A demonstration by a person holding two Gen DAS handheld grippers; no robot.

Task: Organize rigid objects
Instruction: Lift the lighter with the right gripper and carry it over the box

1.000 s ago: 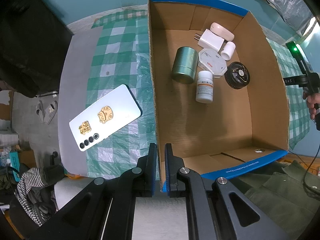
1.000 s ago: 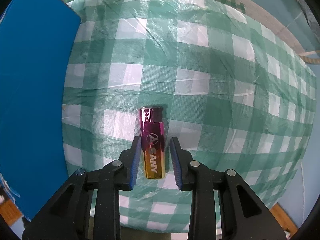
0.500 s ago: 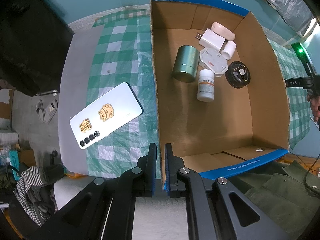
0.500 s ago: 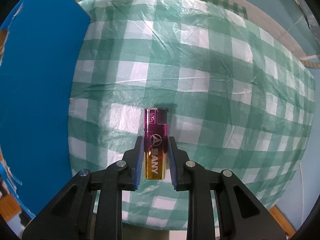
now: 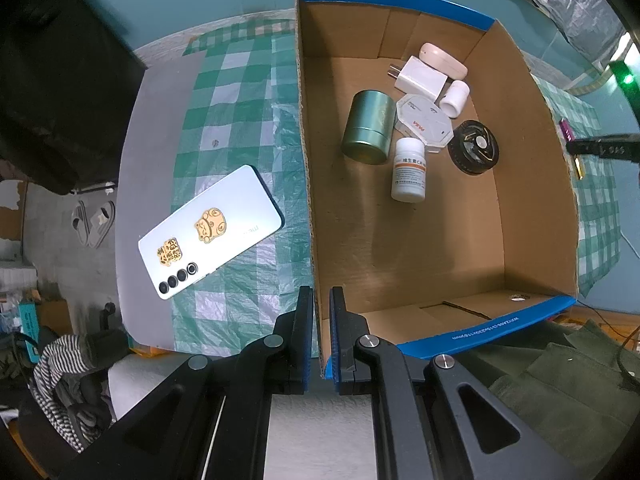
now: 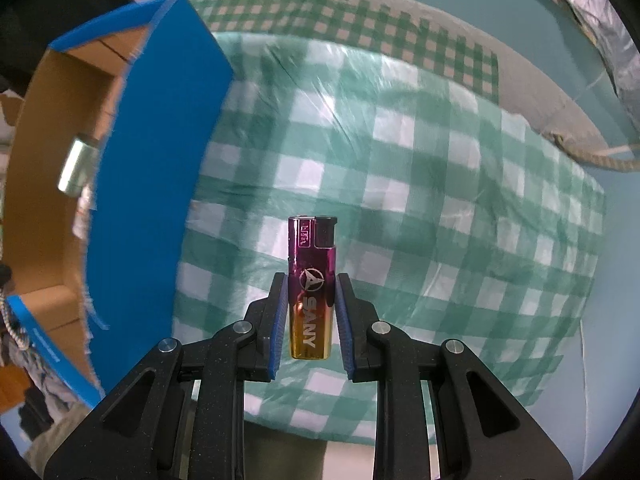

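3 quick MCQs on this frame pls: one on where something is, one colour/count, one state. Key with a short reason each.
1. Where does the phone lie?
A. inside the cardboard box
B. on the checked cloth outside the box
C. on the green tin

2. How many round camera lenses show in a row on the phone's back?
A. two
B. four
C. six

3. What is the right hand-held gripper doing?
A. standing open over bare cloth
B. shut on the lighter
C. shut on the white pill bottle

Key:
1 B: the phone rests on the checked cloth, beside the outer wall of the cardboard box.
2 B: four dark lenses sit in a line near one end.
3 B: both pads press the sides of the lighter; the white pill bottle lies in the box next to the green tin.
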